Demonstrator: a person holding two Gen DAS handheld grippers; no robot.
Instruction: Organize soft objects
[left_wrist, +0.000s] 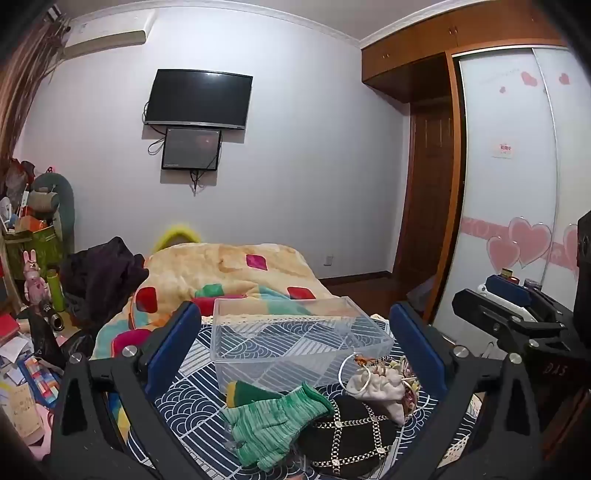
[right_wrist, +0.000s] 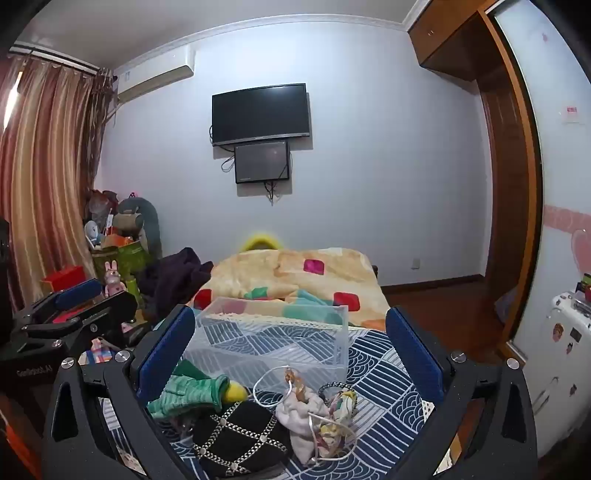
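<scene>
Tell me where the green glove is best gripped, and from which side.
Probably at the cuff of the green glove, near the yellow band, coming from above with the left gripper, whose jaws stand open. The cuff lies bare on the cloth; the fingers rest against the black cap.

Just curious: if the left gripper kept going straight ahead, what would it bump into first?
Probably the clear plastic box, which sits between its open fingers; the green glove lies lower and nearer. Depth is hard to judge.

black hat (left_wrist: 351, 439): part under green glove (left_wrist: 273, 424) | yellow object (right_wrist: 260, 242): blurred, behind blanket (right_wrist: 295, 273)
</scene>
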